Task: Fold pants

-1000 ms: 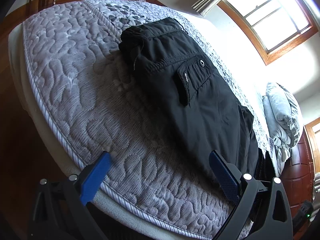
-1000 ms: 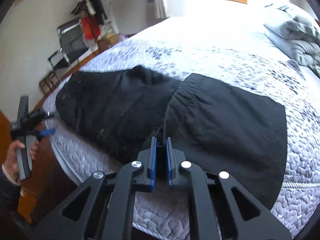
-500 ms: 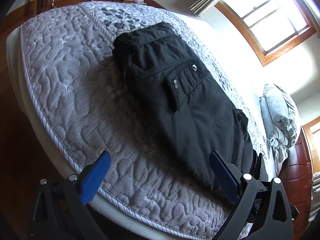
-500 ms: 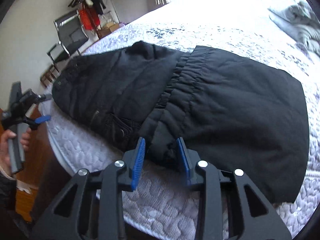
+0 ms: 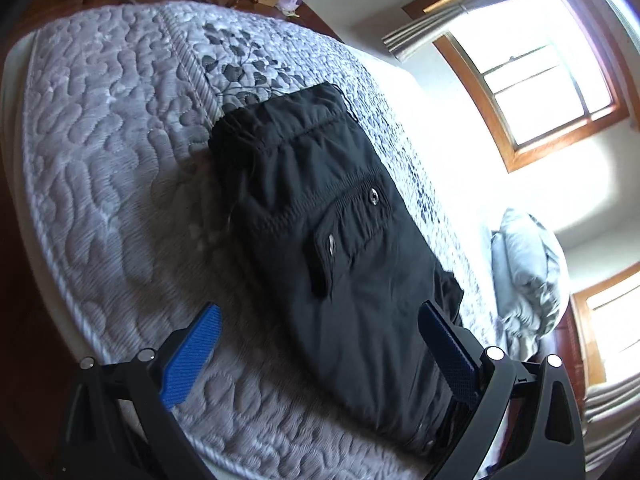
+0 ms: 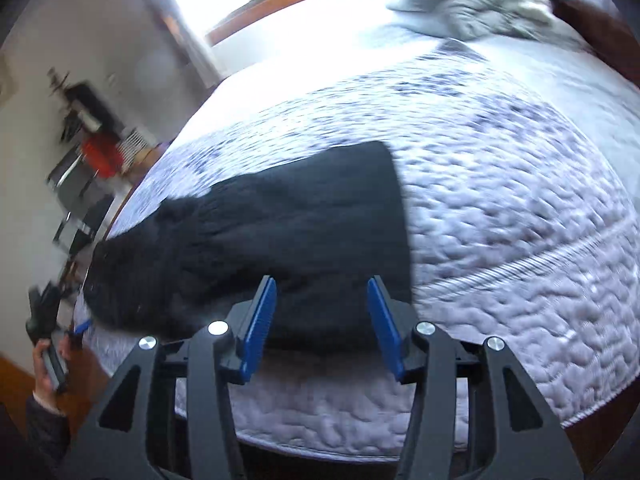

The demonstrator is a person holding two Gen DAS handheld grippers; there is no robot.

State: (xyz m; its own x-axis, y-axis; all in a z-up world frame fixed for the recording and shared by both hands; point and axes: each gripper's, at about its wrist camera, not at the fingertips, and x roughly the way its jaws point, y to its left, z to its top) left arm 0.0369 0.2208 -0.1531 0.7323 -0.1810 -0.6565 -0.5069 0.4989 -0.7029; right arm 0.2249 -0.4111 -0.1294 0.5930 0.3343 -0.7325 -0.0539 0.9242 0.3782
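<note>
My black cargo pants [image 5: 332,248] lie flat on the quilted grey-white mattress of the bed [image 5: 104,184], near the edge where I stand, already doubled over so one layer rests on another. From the left side I see the gathered waistband at the far end and a flap pocket with metal snaps facing up; from the right, the pants [image 6: 280,232] show a straight folded edge toward the pillows.

My right claw [image 6: 322,320] has just been opening, its blue pads now spread with nothing pinched between them. It hovers above the near edge of the cloth, and I judge the fold has been laid down and let go so the fabric can settle under its own weight.

My left claw [image 5: 320,344] is spread wide too, empty, poised over the mattress edge with the pants running away between its pads. In the right view my left hand [image 6: 48,356] holds that tool clear of the bed at the far end of the bundle.

A crumpled grey duvet [image 5: 524,280] sits by the headboard, well apart. Likely next is another fold, end to end.
</note>
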